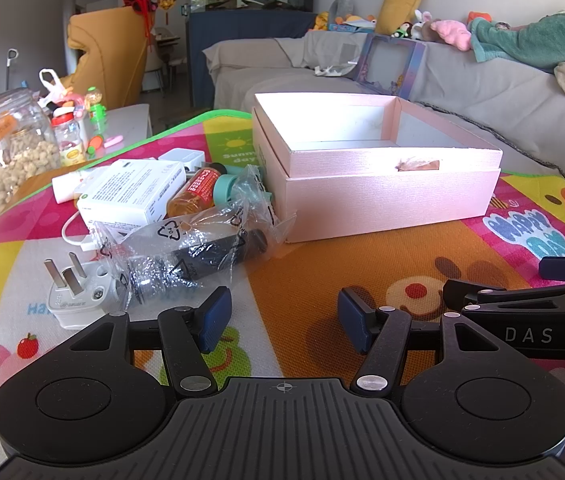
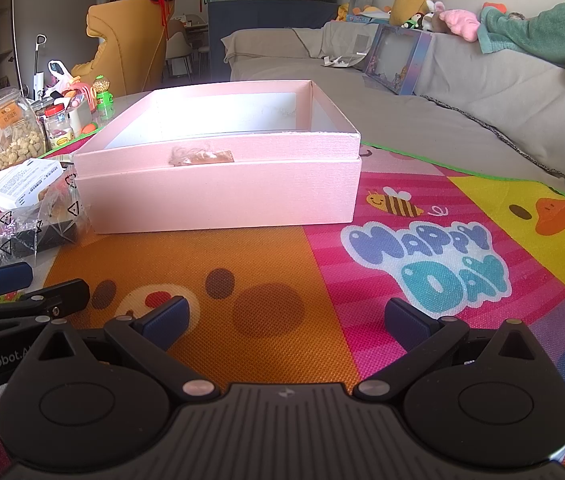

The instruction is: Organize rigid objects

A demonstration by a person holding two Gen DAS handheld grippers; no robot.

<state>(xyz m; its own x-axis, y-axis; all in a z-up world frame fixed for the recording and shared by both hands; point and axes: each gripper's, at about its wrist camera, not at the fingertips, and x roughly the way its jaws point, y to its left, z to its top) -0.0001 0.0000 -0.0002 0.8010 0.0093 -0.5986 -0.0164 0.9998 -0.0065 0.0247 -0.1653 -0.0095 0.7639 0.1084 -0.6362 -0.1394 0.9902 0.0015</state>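
An open, empty pink box stands on the colourful play mat; it also shows in the right wrist view. Left of it lies a pile: a white plug, a black item in a clear plastic bag, a white carton, an orange bottle, a teal-capped item and a white adapter. My left gripper is open and empty, just in front of the pile. My right gripper is open and empty, before the box; it shows at the right edge of the left view.
A glass jar of nuts and small bottles stand at the mat's far left. A grey sofa with toys and a picture frame runs behind the box. A yellow chair stands further back.
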